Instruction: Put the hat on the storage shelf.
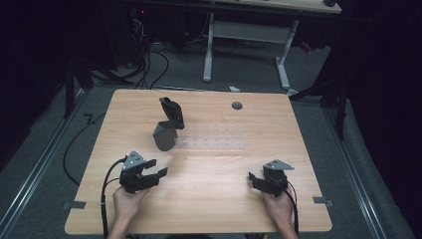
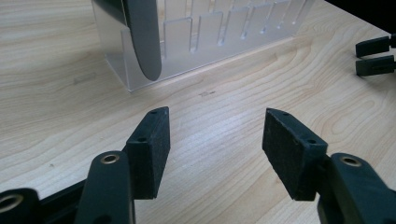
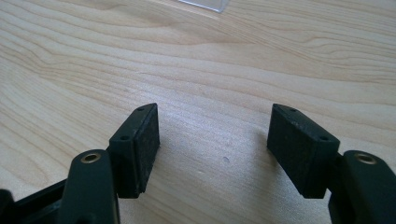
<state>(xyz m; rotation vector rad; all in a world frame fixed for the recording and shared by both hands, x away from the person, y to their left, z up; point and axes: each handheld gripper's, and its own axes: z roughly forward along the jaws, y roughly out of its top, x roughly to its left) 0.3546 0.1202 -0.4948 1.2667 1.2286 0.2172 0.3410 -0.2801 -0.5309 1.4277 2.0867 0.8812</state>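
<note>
Both grippers rest low on the bench (image 1: 209, 199), fingers wide, nothing held: left gripper (image 1: 158, 168), right gripper (image 1: 253, 179). Dark curved piece (image 1: 169, 124) stands in the clear slotted rack (image 2: 205, 37), just ahead of the left. Looks like between steps; next needs a reach forward.

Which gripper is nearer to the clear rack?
Left. The left gripper sits just below the clear rack's left end, jaws open. The right gripper sits farther off, below its right end, also open.
</note>
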